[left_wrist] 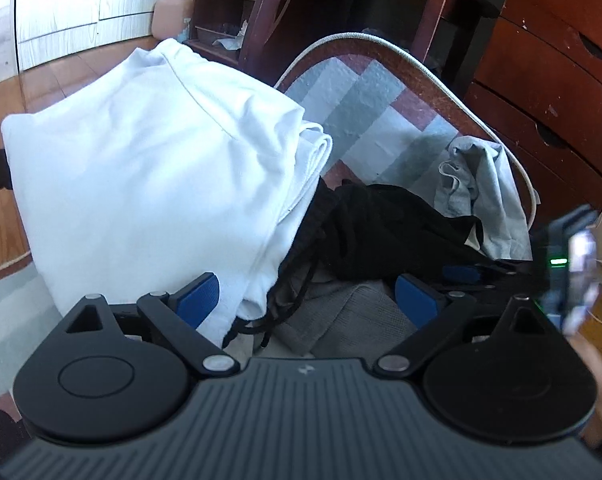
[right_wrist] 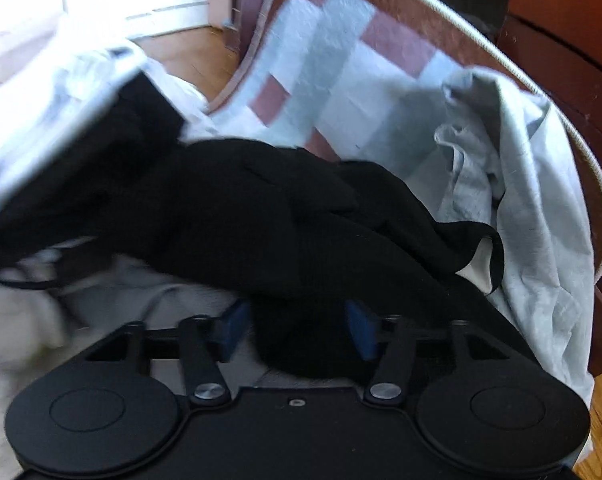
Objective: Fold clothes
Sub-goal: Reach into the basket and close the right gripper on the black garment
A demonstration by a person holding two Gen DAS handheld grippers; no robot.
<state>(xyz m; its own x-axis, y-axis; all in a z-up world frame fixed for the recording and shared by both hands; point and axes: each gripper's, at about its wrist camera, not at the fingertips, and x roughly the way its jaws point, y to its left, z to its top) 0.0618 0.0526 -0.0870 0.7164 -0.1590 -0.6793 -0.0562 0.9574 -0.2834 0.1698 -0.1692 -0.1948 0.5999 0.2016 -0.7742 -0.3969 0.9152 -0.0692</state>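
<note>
A folded white garment lies on the left of the patchwork rug. Beside it is a crumpled black garment with drawstrings, over a grey knit piece. My left gripper is open, its blue pads straddling the white garment's corner and the drawstrings without pinching them. In the right wrist view, my right gripper is shut on a bunch of the black garment. That gripper also shows at the right edge of the left wrist view. A light grey garment lies crumpled at the rug's right edge.
A dark red wooden dresser stands close on the right. Chair or table legs rise behind the rug. Wood floor runs left toward white cabinets, where a pink container sits. A hand shows at the lower right.
</note>
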